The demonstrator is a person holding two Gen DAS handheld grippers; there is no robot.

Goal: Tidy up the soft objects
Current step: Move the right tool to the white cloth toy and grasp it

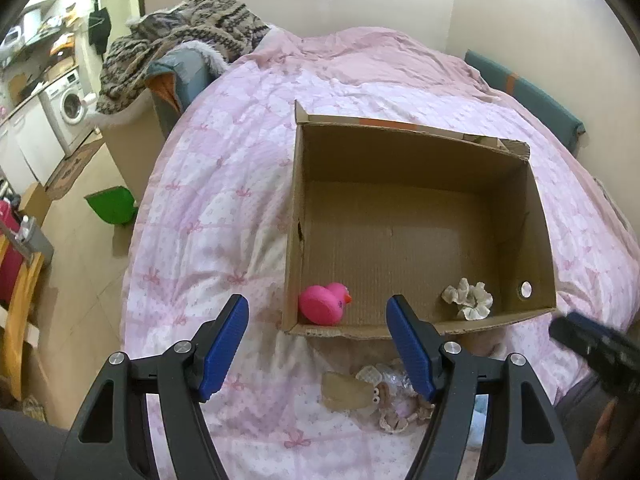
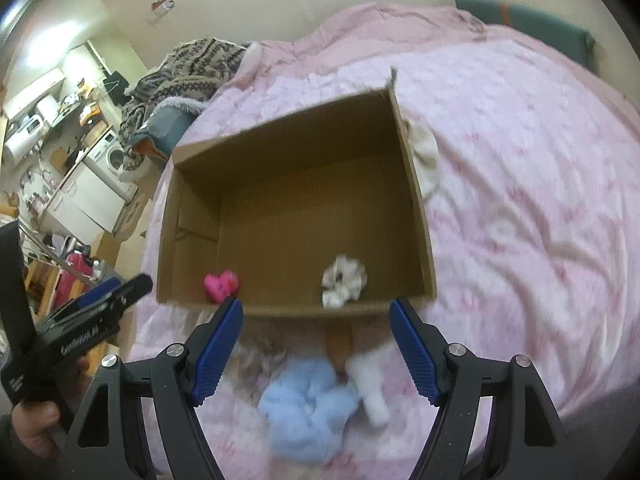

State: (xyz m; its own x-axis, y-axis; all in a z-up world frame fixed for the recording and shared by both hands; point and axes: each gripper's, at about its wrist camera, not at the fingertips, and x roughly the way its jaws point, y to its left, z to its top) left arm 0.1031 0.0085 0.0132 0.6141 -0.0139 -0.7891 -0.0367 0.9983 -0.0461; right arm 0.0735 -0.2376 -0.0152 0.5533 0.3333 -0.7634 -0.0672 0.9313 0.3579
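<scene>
Box (image 1: pixel 404 216) on bed (image 1: pixel 224 208), open top for easy drops | inside near wall: duck (image 1: pixel 324 303), white scrunchie (image 1: pixel 469 297) | outside, before box: blue scrunchie (image 2: pixel 306 404) | left gripper (image 1: pixel 318 344) jaws spread, empty | right gripper (image 2: pixel 316 346) jaws spread above blue scrunchie, likely next pick.

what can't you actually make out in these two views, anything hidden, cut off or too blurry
1. Pale cream cloth beside the brown cardboard box: right wrist view, part hidden by the box wall, absent from the left view.
2. Fluffy light blue soft item: right wrist view, motion blur hides its shape.
3. Beige and pink soft pile: left wrist view, part covered by the left gripper; items indistinct.
4. Right gripper: nothing between its fingers.
</scene>
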